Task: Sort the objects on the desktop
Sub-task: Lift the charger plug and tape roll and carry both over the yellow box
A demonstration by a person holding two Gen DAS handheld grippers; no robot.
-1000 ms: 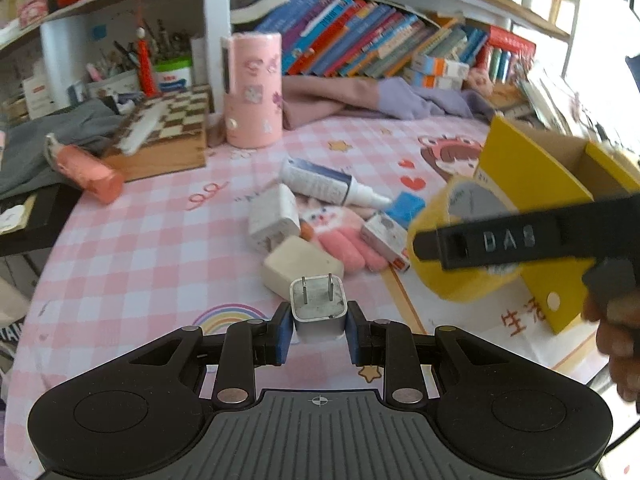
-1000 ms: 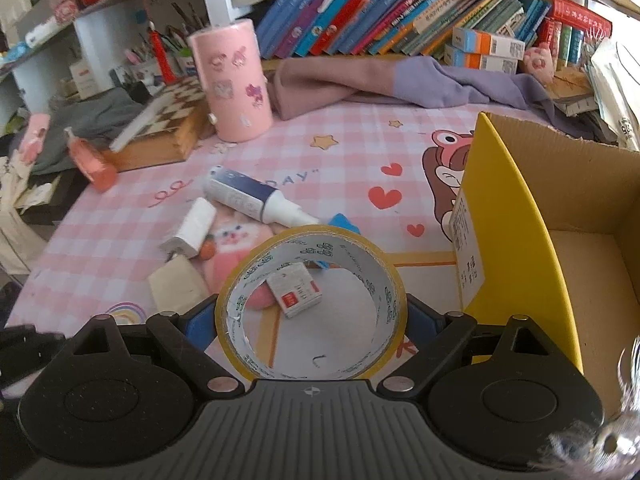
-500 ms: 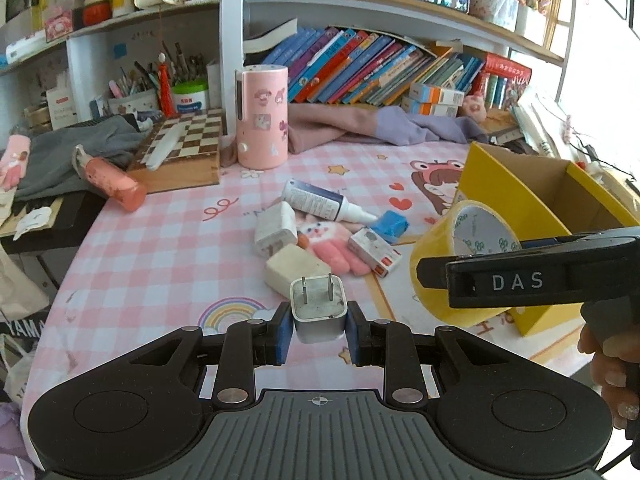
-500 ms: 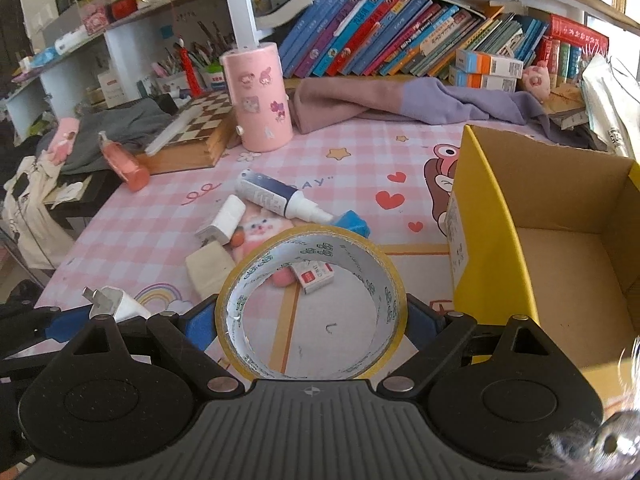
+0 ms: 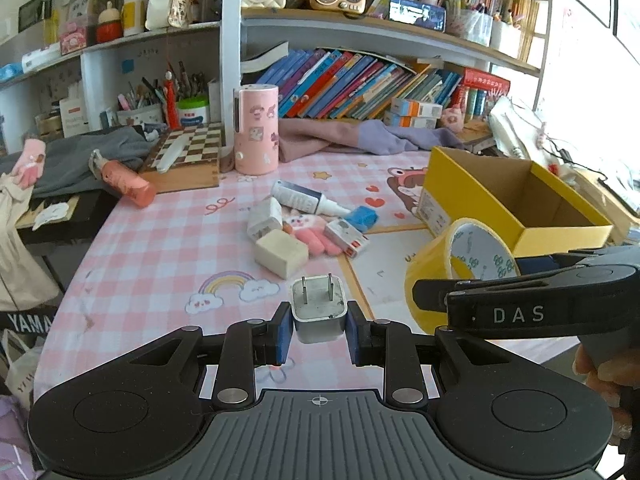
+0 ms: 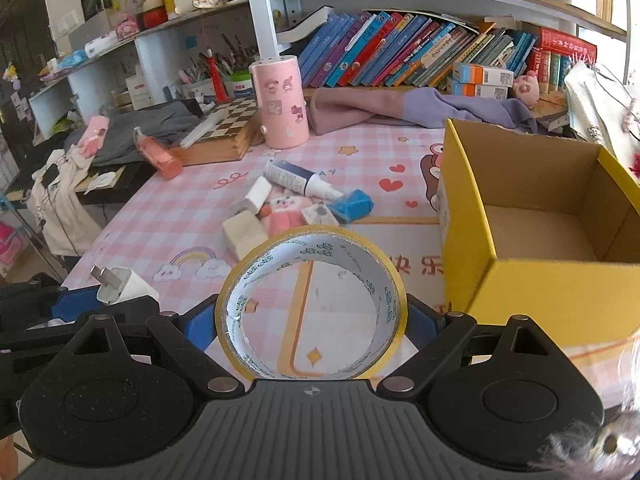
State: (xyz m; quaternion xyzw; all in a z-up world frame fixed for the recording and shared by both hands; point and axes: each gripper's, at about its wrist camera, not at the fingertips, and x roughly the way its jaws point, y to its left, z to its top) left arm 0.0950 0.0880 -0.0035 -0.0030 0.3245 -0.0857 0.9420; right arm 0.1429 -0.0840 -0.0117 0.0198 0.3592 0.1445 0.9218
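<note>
My left gripper (image 5: 319,327) is shut on a white plug charger (image 5: 318,308), prongs pointing away, held above the near side of the pink checked tablecloth (image 5: 160,248). My right gripper (image 6: 312,320) is shut on a yellow tape roll (image 6: 312,304), its blue pads pressing both sides; the same tape roll (image 5: 448,272) shows at the right of the left wrist view. An open yellow cardboard box (image 6: 532,216) stands to the right, with nothing visible inside. In the middle of the table lies a pile: a white tube (image 5: 304,200), white blocks (image 5: 280,252), a pink toy glove (image 5: 308,232), a blue piece (image 5: 362,216).
A pink cylinder (image 5: 256,128), a chessboard box (image 5: 184,160) and a pink bottle (image 5: 124,182) stand at the back left. Purple cloth (image 6: 400,108) and slanted books (image 6: 400,52) line the back under shelves. The table's left edge (image 5: 76,272) drops to clothes and bags.
Both grippers have pulled back toward the near edge and risen a little, each keeping its grip. The box and the pile look farther away and more of the shelves shows.
</note>
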